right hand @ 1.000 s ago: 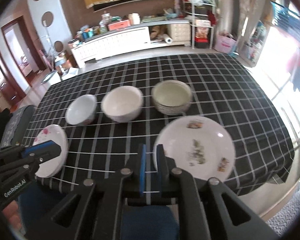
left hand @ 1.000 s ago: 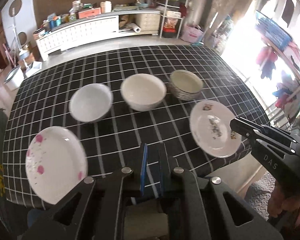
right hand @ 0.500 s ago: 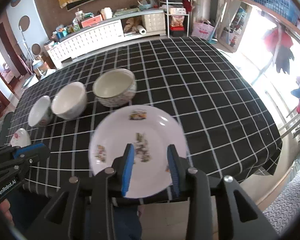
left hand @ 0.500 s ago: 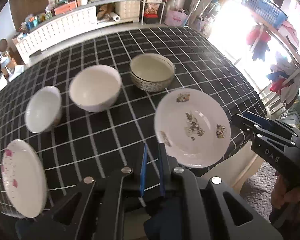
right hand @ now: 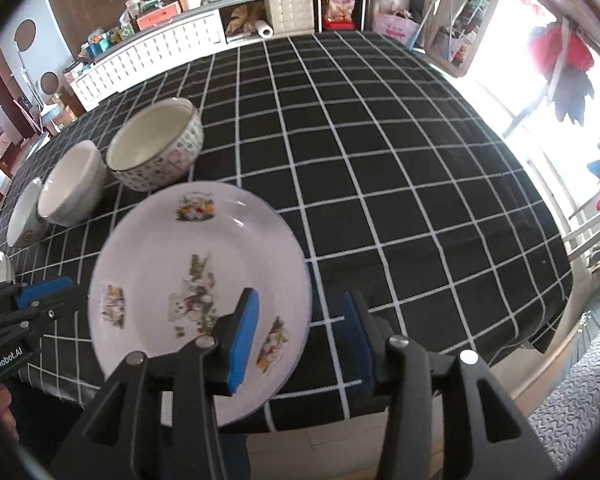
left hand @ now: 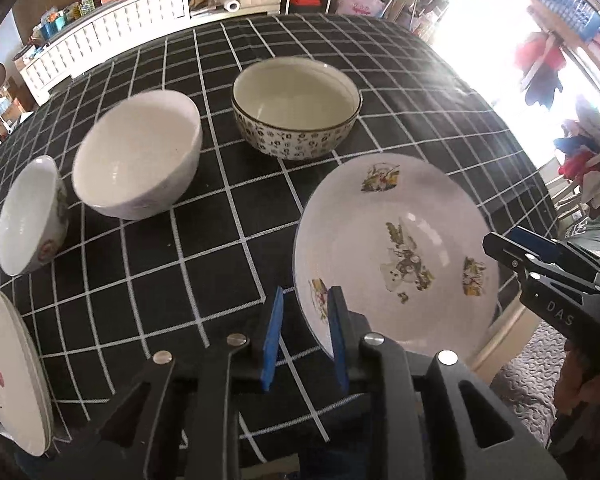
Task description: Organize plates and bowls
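Observation:
A white plate with cartoon prints (left hand: 396, 256) lies near the table's front edge; it also shows in the right wrist view (right hand: 196, 292). My left gripper (left hand: 304, 336) is open a little, its right pad at the plate's left rim. My right gripper (right hand: 300, 336) is open, its left pad over the plate and its right pad beside the rim. Behind stand a patterned bowl (left hand: 296, 112), a plain white bowl (left hand: 138, 160) and a small white bowl (left hand: 30, 216). A pink-spotted plate (left hand: 8, 368) lies at the far left.
The table wears a black cloth with a white grid (right hand: 360, 140). Its front edge (right hand: 440, 384) is close under both grippers. A white sideboard (right hand: 152, 56) and shelves stand behind the table; hanging clothes (right hand: 568, 68) show at the right.
Both grippers have moved in toward the cartoon plate. My right gripper has opened wider around its rim. My left gripper has opened slightly beside its left edge.

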`<action>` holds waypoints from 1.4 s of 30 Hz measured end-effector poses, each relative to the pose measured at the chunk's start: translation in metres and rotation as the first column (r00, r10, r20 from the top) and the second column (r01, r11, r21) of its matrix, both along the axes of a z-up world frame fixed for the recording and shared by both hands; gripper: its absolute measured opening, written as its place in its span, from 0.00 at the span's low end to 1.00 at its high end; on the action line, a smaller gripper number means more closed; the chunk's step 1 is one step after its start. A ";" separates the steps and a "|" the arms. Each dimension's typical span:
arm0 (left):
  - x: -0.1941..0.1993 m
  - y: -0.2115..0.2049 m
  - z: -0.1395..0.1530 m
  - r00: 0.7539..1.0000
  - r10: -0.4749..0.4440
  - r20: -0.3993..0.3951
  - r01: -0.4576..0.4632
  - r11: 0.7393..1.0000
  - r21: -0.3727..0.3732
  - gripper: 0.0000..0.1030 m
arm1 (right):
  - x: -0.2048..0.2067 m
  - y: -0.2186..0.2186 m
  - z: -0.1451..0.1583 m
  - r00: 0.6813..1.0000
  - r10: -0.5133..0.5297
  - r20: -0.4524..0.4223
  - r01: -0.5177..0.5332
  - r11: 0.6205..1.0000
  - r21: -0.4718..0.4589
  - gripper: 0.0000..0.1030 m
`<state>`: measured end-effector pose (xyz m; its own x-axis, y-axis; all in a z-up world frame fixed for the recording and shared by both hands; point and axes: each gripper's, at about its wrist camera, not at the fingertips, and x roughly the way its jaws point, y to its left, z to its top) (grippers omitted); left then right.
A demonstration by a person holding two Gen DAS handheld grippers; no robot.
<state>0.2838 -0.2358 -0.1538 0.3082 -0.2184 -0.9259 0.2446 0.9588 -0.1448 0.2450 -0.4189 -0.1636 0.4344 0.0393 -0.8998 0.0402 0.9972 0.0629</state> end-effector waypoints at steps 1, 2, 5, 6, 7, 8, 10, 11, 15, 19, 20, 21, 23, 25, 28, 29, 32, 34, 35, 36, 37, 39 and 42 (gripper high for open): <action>0.002 -0.001 -0.003 1.000 -0.002 -0.004 0.002 1.000 0.003 0.20 | 0.001 -0.001 -0.002 1.000 -0.001 -0.005 0.001 1.000 0.005 0.47; 0.003 -0.002 -0.006 1.000 -0.003 -0.008 0.003 1.000 0.009 0.20 | 0.002 -0.002 -0.005 1.000 -0.004 -0.011 0.004 1.000 0.005 0.47; 0.007 -0.005 -0.015 1.000 -0.005 -0.024 0.005 1.000 0.014 0.20 | 0.007 -0.006 -0.013 1.000 -0.010 -0.026 0.010 1.000 0.005 0.47; 0.008 -0.006 -0.018 1.000 -0.006 -0.029 0.007 1.000 0.017 0.20 | 0.009 -0.007 -0.015 1.000 -0.010 -0.029 0.011 1.000 0.009 0.47; 0.009 -0.007 -0.021 0.999 -0.008 -0.032 0.009 1.000 0.021 0.20 | 0.009 -0.007 -0.016 0.999 -0.011 -0.030 0.012 1.000 0.009 0.47; 0.009 -0.008 -0.023 0.999 -0.010 -0.036 0.010 1.000 0.023 0.20 | 0.010 -0.007 -0.017 1.000 -0.010 -0.028 0.010 1.000 0.008 0.47; 0.011 -0.009 -0.028 0.999 -0.012 -0.048 0.012 1.000 0.019 0.20 | 0.010 -0.007 -0.018 1.000 -0.007 -0.018 0.007 1.000 0.000 0.47; 0.011 -0.010 -0.030 0.999 -0.010 -0.052 0.011 1.000 0.020 0.19 | 0.011 -0.007 -0.018 1.000 -0.006 -0.015 0.006 1.000 0.000 0.47; 0.010 -0.013 -0.033 0.999 -0.020 -0.050 0.020 1.000 0.015 0.15 | 0.011 -0.003 -0.019 1.000 0.007 -0.003 -0.007 1.000 0.006 0.43; 0.010 -0.011 -0.034 0.999 -0.016 -0.049 0.016 1.000 0.000 0.15 | 0.014 0.002 -0.019 1.000 0.024 0.004 -0.024 1.000 0.019 0.26; 0.010 -0.011 -0.034 0.999 -0.010 -0.052 0.010 1.000 -0.008 0.14 | 0.013 0.005 -0.018 1.000 0.024 0.007 -0.024 0.999 0.026 0.24; 0.009 -0.010 -0.034 0.998 -0.004 -0.056 0.004 1.000 -0.013 0.14 | 0.013 0.009 -0.018 1.000 0.020 0.005 -0.020 1.000 0.000 0.24; 0.007 -0.009 -0.034 0.999 -0.011 -0.051 0.011 1.000 -0.001 0.14 | 0.011 0.014 -0.018 1.000 0.018 0.010 -0.018 0.999 -0.027 0.24; 0.004 -0.007 -0.034 0.999 -0.020 -0.045 0.021 1.000 0.006 0.14 | 0.010 0.015 -0.018 1.000 0.004 0.003 -0.004 1.000 -0.014 0.24; 0.004 0.000 -0.036 0.998 -0.016 -0.053 0.016 1.000 0.006 0.14 | 0.009 0.020 -0.018 1.000 0.005 -0.010 -0.005 1.000 0.010 0.24; 0.003 0.002 -0.036 0.998 -0.011 -0.056 0.011 1.000 0.007 0.14 | 0.008 0.023 -0.018 1.000 0.008 -0.012 -0.008 1.000 0.015 0.24; -0.001 0.016 -0.037 0.998 0.007 -0.066 -0.007 1.000 0.007 0.14 | 0.004 0.035 -0.018 1.000 0.016 -0.021 -0.015 0.999 0.029 0.24; -0.005 0.027 -0.037 0.997 0.021 -0.071 -0.020 1.000 0.008 0.14 | 0.003 0.047 -0.018 0.999 0.027 -0.029 -0.026 0.999 0.033 0.24; -0.007 0.032 -0.038 0.997 0.028 -0.073 -0.028 1.000 0.009 0.14 | 0.003 0.052 -0.019 0.999 0.037 -0.032 -0.036 0.999 0.034 0.24; -0.009 0.039 -0.038 0.996 0.042 -0.076 -0.041 0.999 0.008 0.14 | 0.004 0.058 -0.020 0.998 0.049 -0.037 -0.048 0.998 0.036 0.24; -0.012 0.048 -0.038 0.995 0.060 -0.082 -0.059 0.998 0.003 0.14 | 0.005 0.064 -0.020 0.997 0.059 -0.040 -0.057 0.998 0.039 0.24; -0.018 0.066 -0.038 0.992 0.089 -0.092 -0.091 0.996 -0.013 0.14 | 0.003 0.078 -0.019 0.996 0.079 -0.048 -0.076 0.996 0.051 0.24; -0.028 0.086 -0.039 0.988 0.120 -0.093 -0.121 0.993 -0.005 0.14 | 0.000 0.098 -0.017 0.993 0.109 -0.052 -0.105 0.992 0.067 0.24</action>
<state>0.2561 -0.1496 -0.1927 0.2465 -0.1950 -0.9493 0.1121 0.9787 -0.1719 0.2447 -0.3206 -0.1804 0.3742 0.1412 -0.9165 -0.0615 0.9899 0.1274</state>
